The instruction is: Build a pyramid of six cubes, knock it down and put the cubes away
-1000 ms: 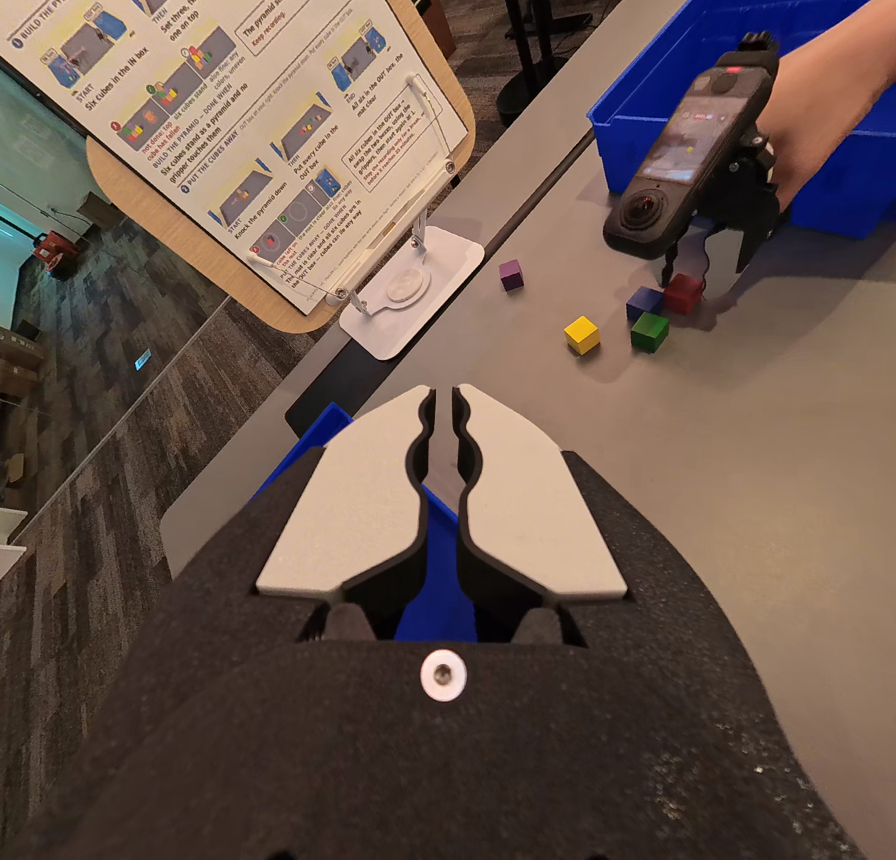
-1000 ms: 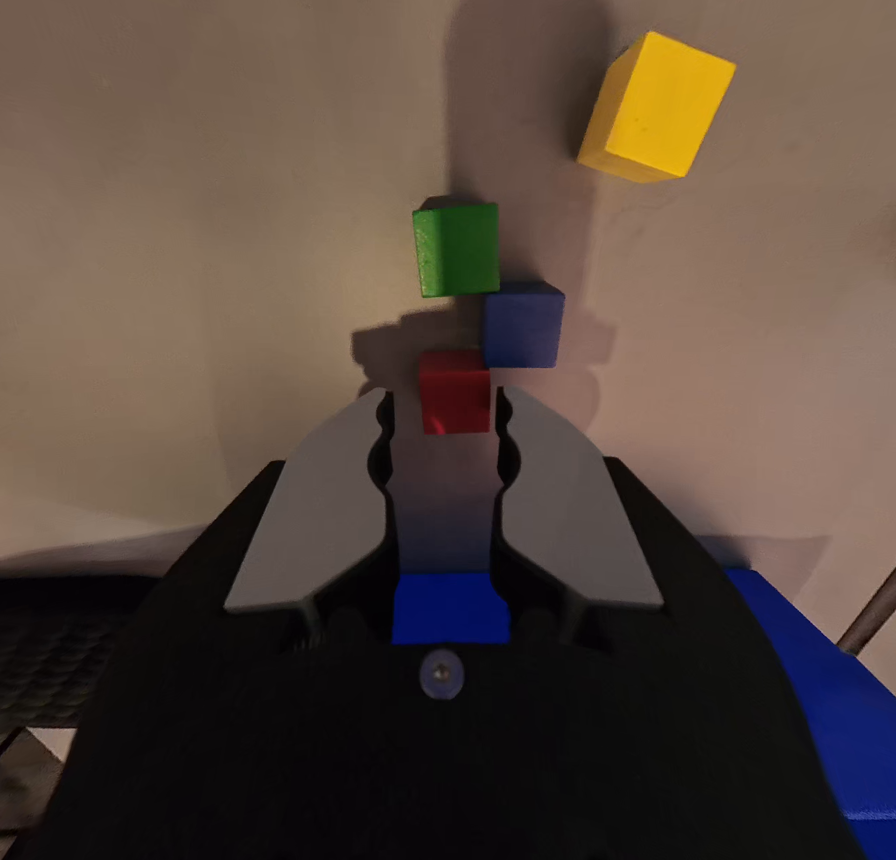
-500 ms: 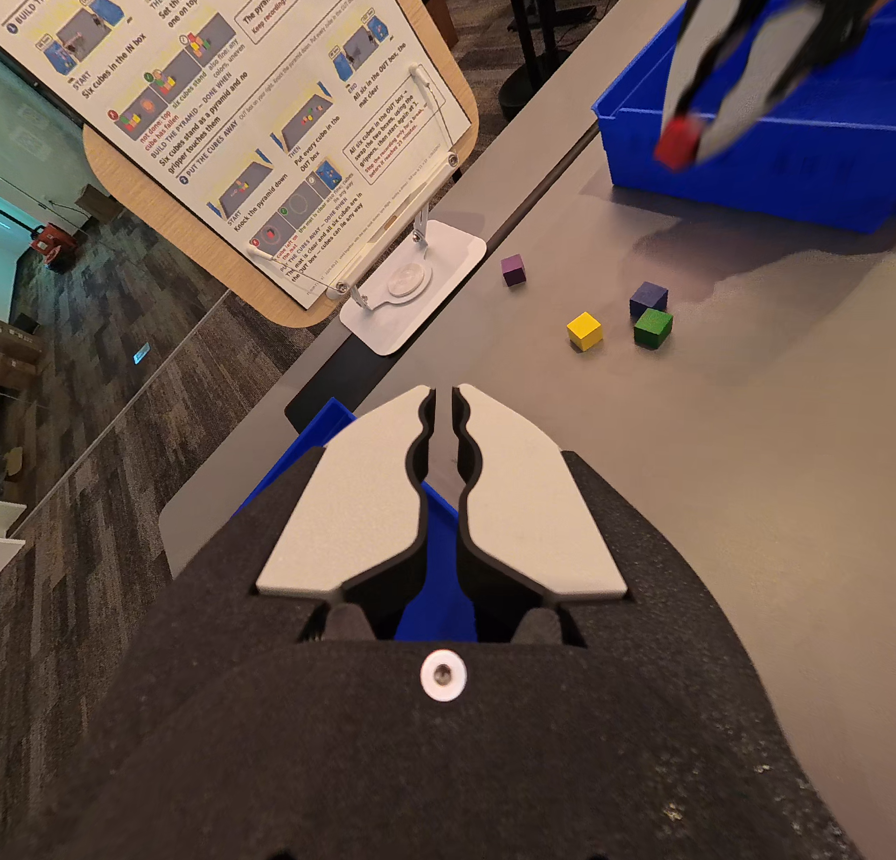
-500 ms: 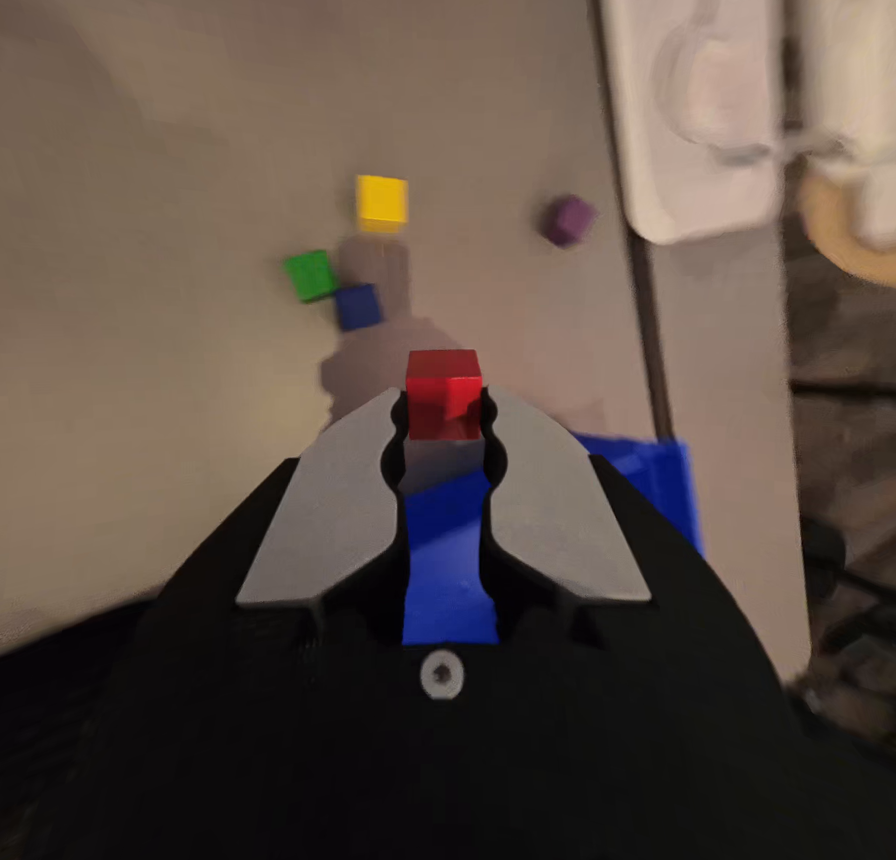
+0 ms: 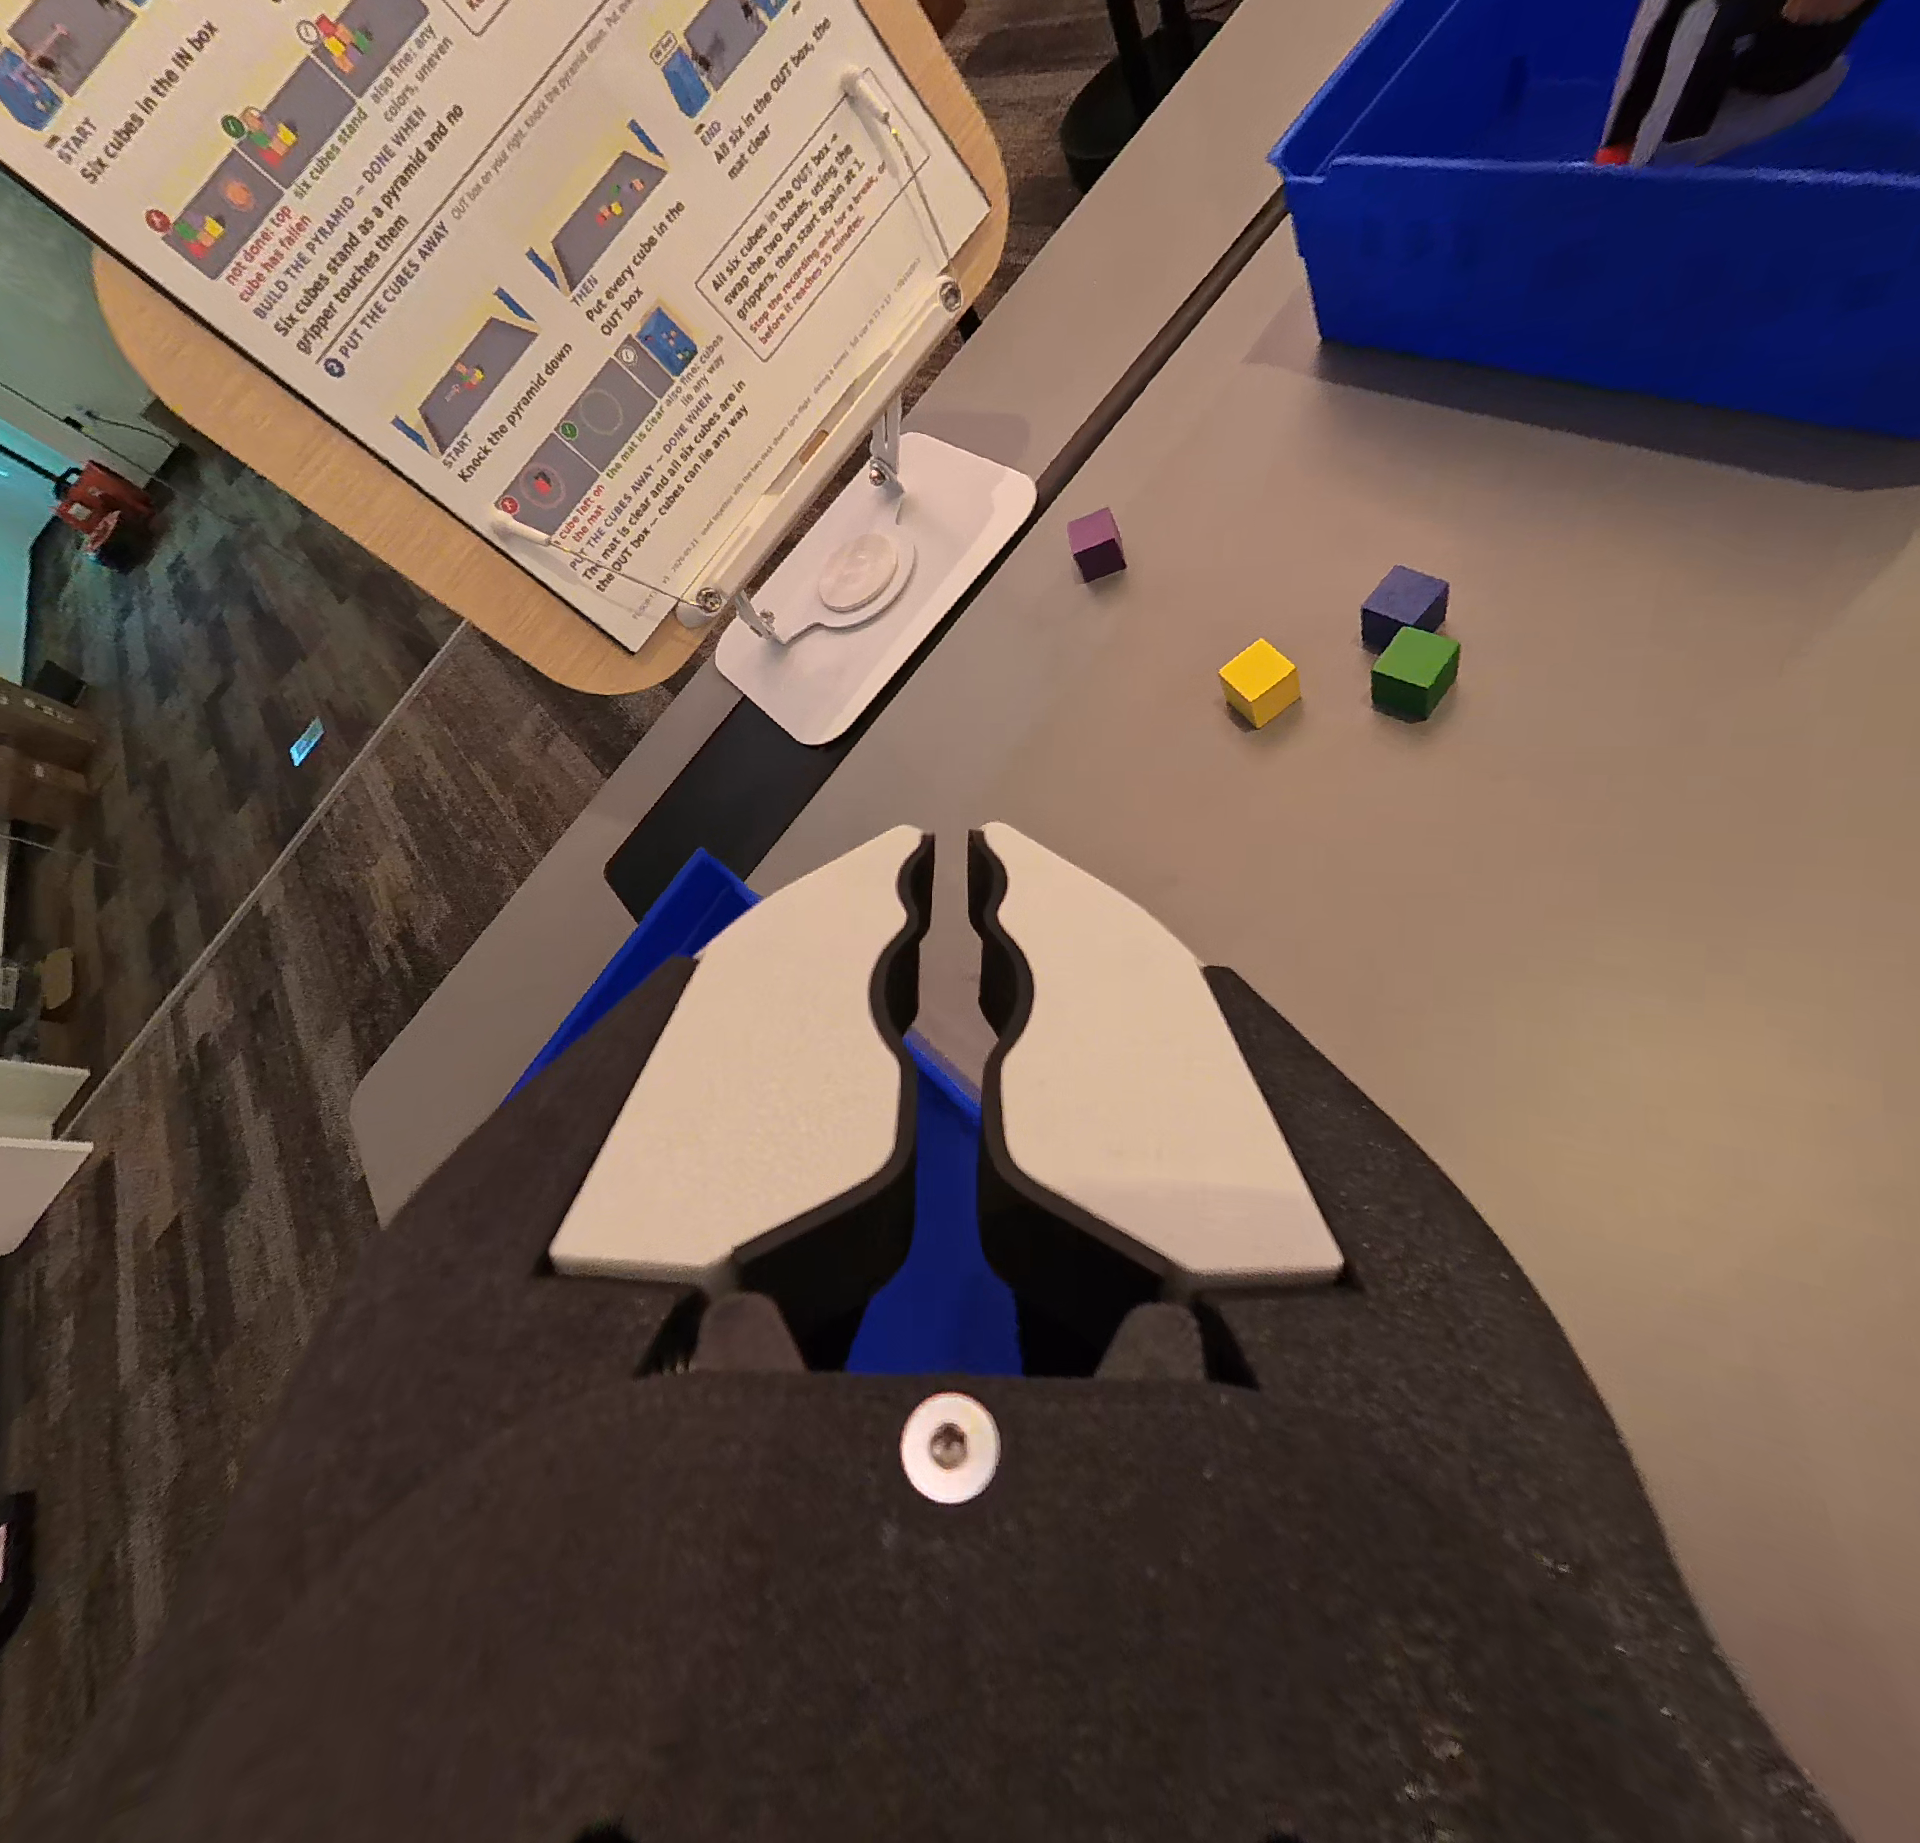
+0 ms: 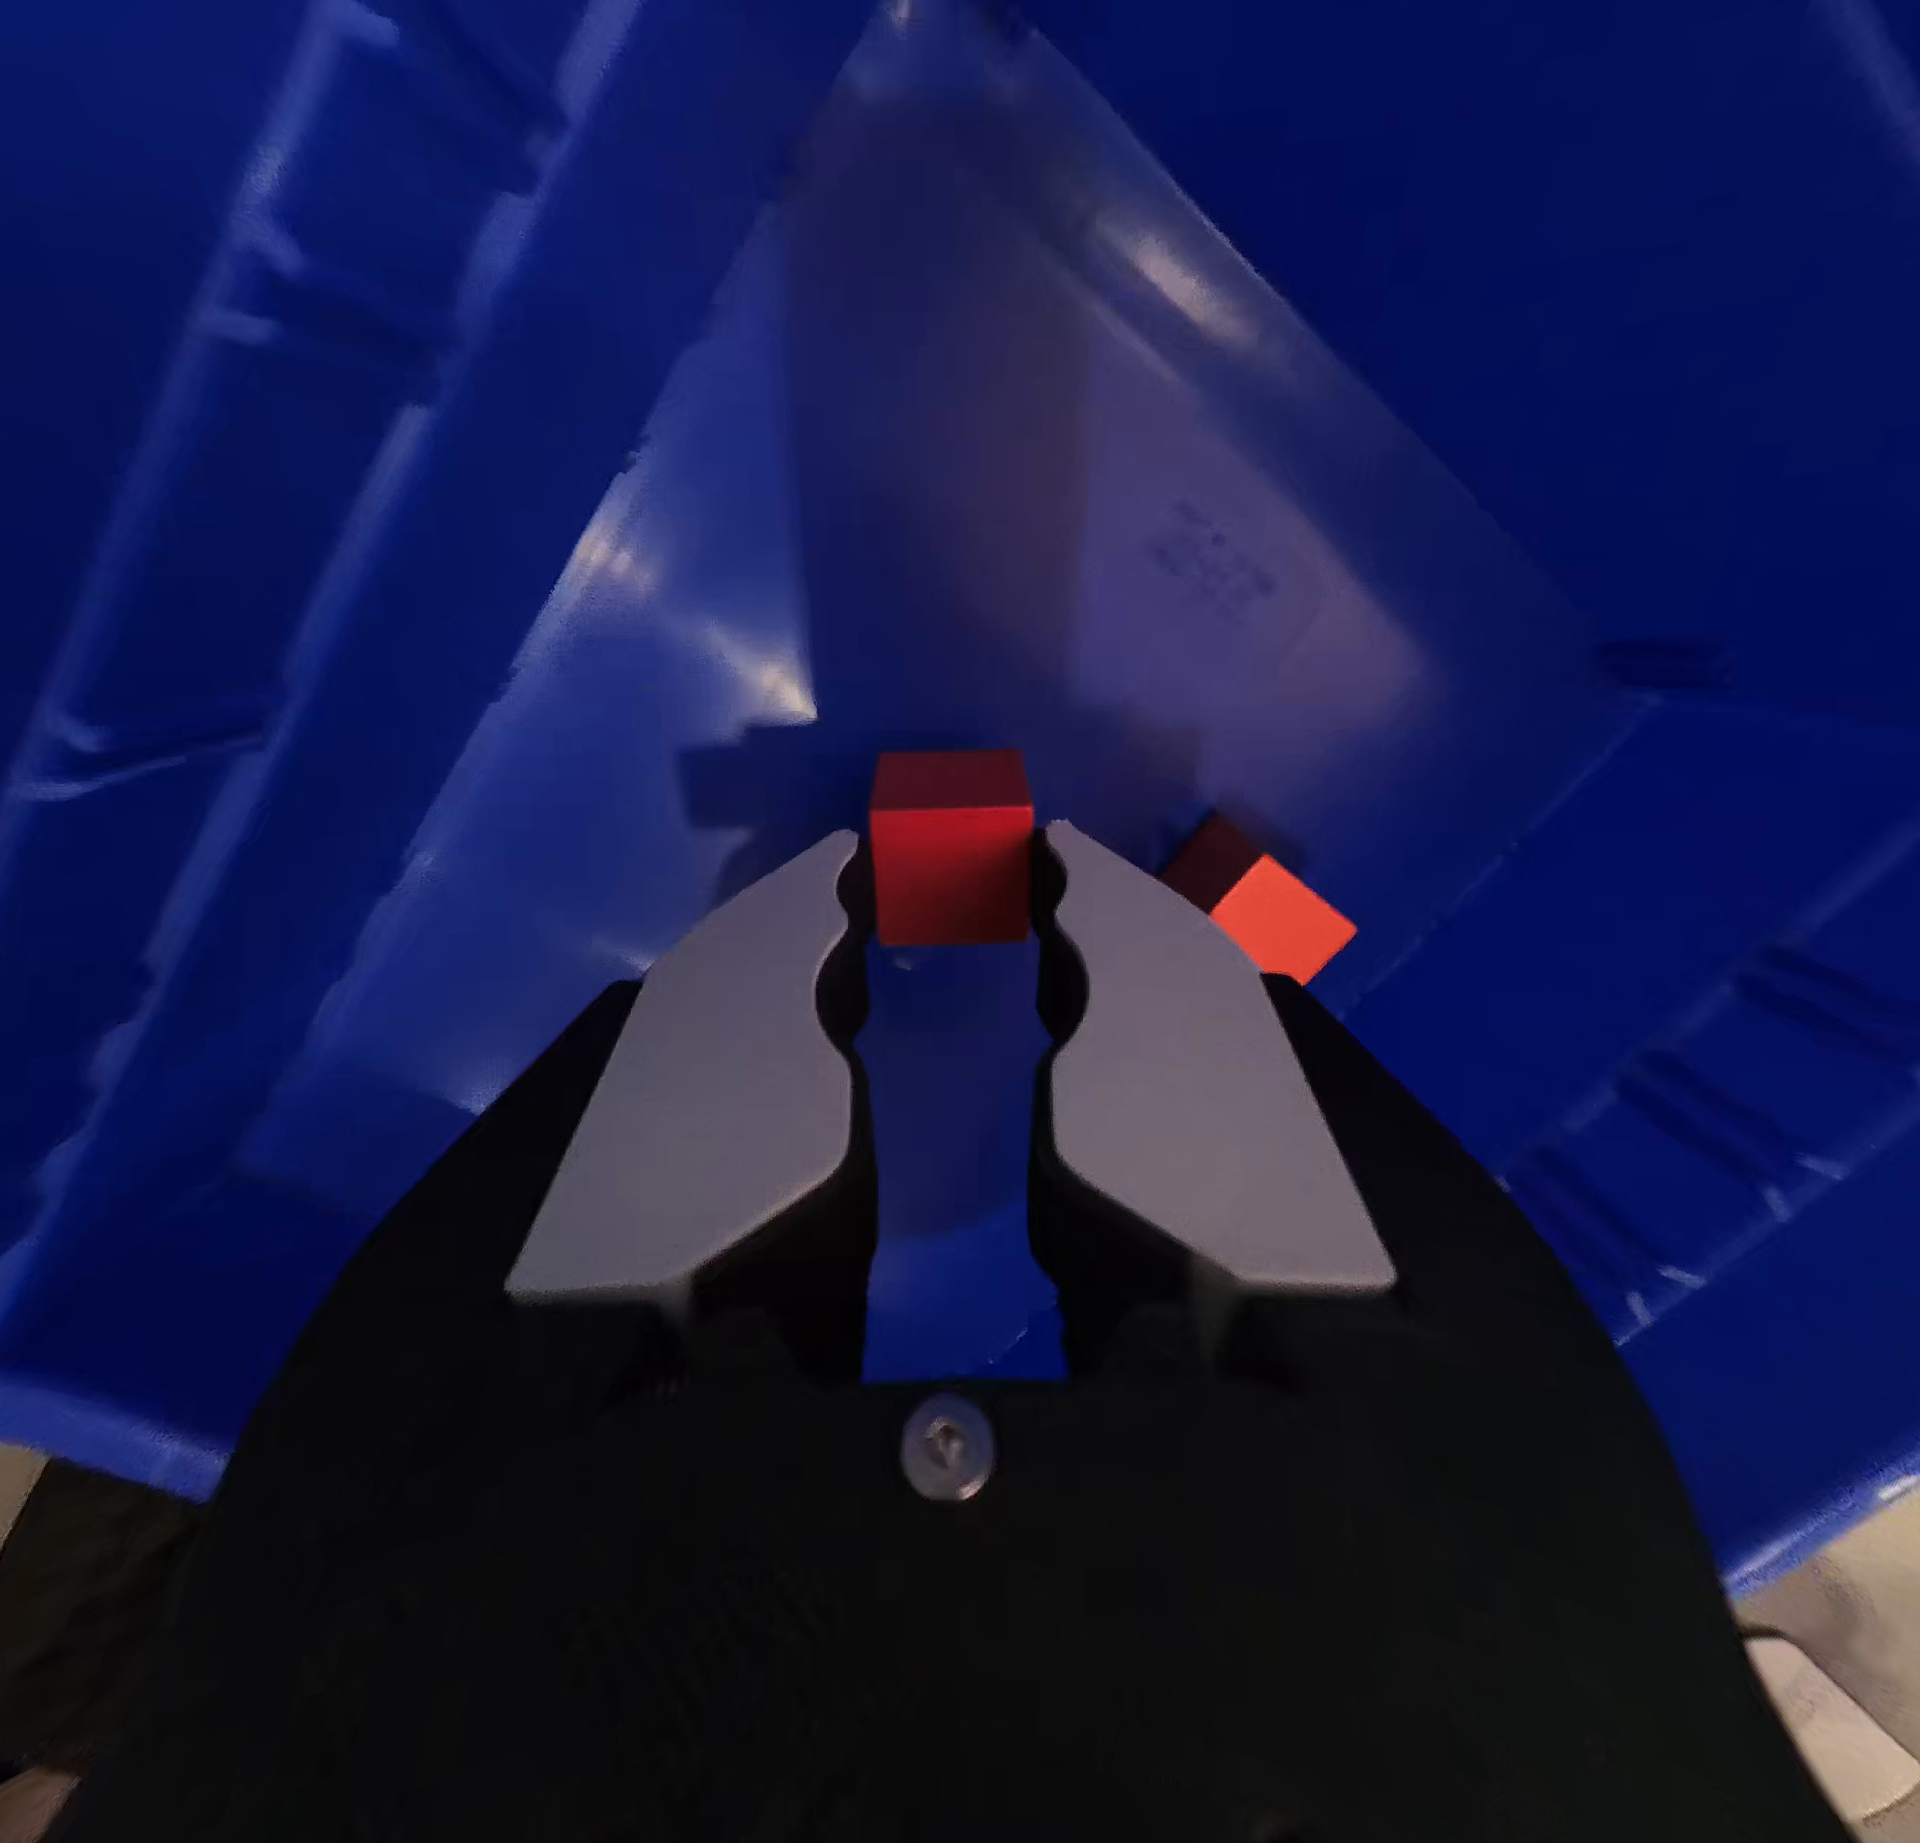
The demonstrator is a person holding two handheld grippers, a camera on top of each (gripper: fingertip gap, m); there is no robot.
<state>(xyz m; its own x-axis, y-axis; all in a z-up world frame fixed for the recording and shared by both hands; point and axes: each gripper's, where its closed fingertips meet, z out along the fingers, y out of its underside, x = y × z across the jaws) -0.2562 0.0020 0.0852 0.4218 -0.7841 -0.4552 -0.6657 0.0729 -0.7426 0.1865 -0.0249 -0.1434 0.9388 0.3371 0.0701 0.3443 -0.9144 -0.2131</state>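
2 cubes in bin; 4 cubes on table beside it.

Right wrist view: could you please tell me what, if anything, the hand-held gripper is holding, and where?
The right hand-held gripper holds a red cube by two opposite sides, between its fingertips, inside the blue bin.

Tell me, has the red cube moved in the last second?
Yes. The red cube left the table beside the dark blue cube and is now inside the blue bin.

The far blue box looks like glossy moulded plastic, catching highlights. The red cube is smooth and matt, perhaps painted wood. The worktop is matt grey; the sign board's rim shows wood grain.
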